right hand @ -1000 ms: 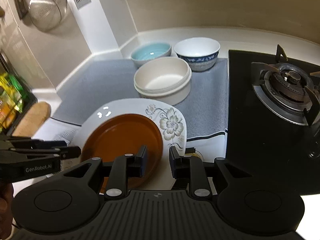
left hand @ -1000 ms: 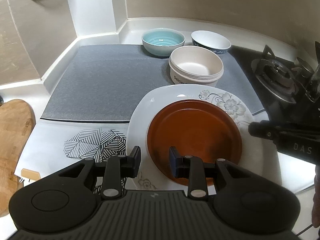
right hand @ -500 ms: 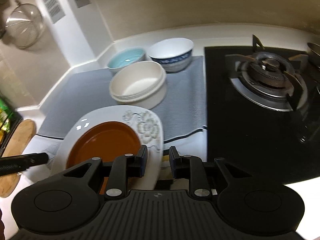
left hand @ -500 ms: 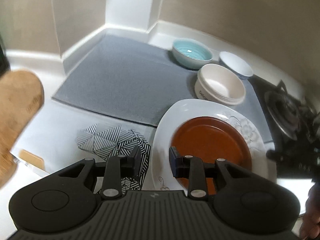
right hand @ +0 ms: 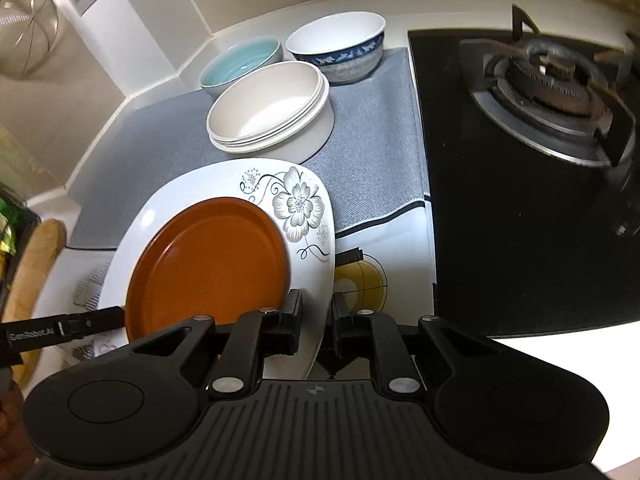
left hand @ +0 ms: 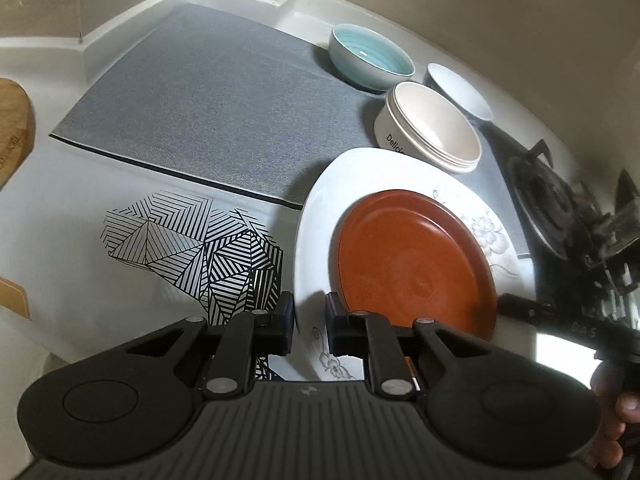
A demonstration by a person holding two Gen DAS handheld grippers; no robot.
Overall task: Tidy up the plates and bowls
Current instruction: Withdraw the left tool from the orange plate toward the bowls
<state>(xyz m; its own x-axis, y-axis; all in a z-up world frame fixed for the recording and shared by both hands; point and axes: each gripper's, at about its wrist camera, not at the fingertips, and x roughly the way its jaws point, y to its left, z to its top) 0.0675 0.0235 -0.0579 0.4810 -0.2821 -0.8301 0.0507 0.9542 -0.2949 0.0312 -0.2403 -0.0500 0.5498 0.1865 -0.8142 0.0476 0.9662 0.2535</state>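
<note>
A brown round plate (left hand: 412, 268) (right hand: 208, 264) lies on a white square plate with a flower print (left hand: 316, 216) (right hand: 304, 204). My left gripper (left hand: 310, 322) is narrowly open astride the white plate's near left edge. My right gripper (right hand: 316, 320) is narrowly open astride that plate's near right edge. Whether either one clamps the rim I cannot tell. Behind stand stacked cream bowls (left hand: 432, 132) (right hand: 268, 116), a light blue bowl (left hand: 372, 58) (right hand: 240, 66) and a white bowl with a blue band (left hand: 456, 90) (right hand: 340, 50).
The bowls stand on a grey mat (left hand: 208, 100) (right hand: 372, 152). A black gas hob (right hand: 532, 184) lies to the right. A wooden board (left hand: 12, 136) sits at the far left. A printed cloth (left hand: 192, 248) lies under the plates.
Both grippers have shifted so that the white plate's near edge now sits between their fingers. The left view has swung to the right and nearer the plates.
</note>
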